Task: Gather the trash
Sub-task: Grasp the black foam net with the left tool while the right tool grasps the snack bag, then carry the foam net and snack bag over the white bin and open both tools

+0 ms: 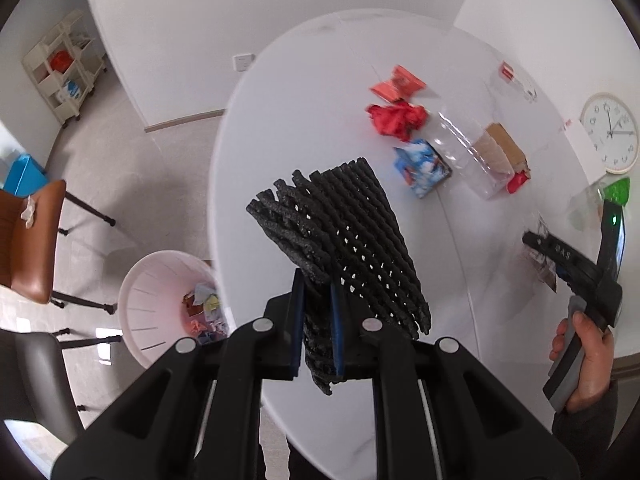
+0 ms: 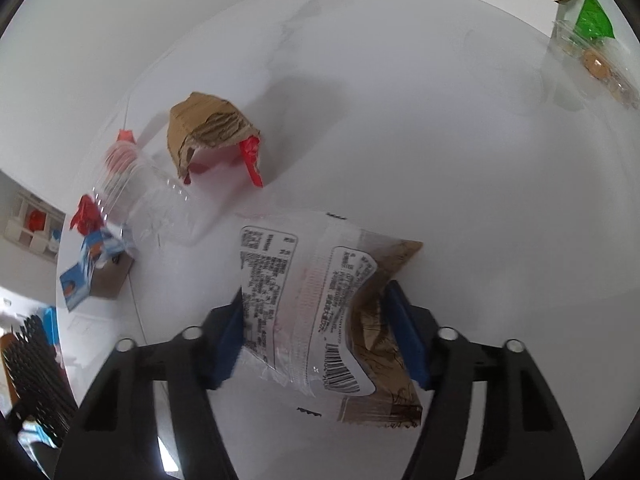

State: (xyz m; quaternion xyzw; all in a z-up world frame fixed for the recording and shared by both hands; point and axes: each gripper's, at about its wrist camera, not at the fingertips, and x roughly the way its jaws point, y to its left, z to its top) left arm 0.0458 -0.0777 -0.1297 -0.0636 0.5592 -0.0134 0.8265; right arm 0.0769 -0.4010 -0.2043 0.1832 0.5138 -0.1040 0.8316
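Observation:
My left gripper [image 1: 316,284] is shut on a black foam net [image 1: 352,232], which hangs lifted above the white round table [image 1: 304,100]. A pink waste bin [image 1: 140,292] with several scraps inside stands on the floor to its left. My right gripper [image 2: 316,296] points down at the table with a clear and brown snack wrapper [image 2: 280,264] between its blue pads. Both pads touch the wrapper, and it buckles between them. In the left wrist view a hand holds the right gripper [image 1: 538,242] at the table's right edge.
Crumpled red paper [image 1: 396,120], an orange packet [image 1: 398,84], a blue carton [image 1: 422,168], a clear bottle [image 1: 468,152] and torn cardboard [image 2: 208,124] lie mid-table. A clock [image 1: 610,132] and green bag [image 2: 592,20] sit at the far edge. A brown chair [image 1: 32,240] stands left.

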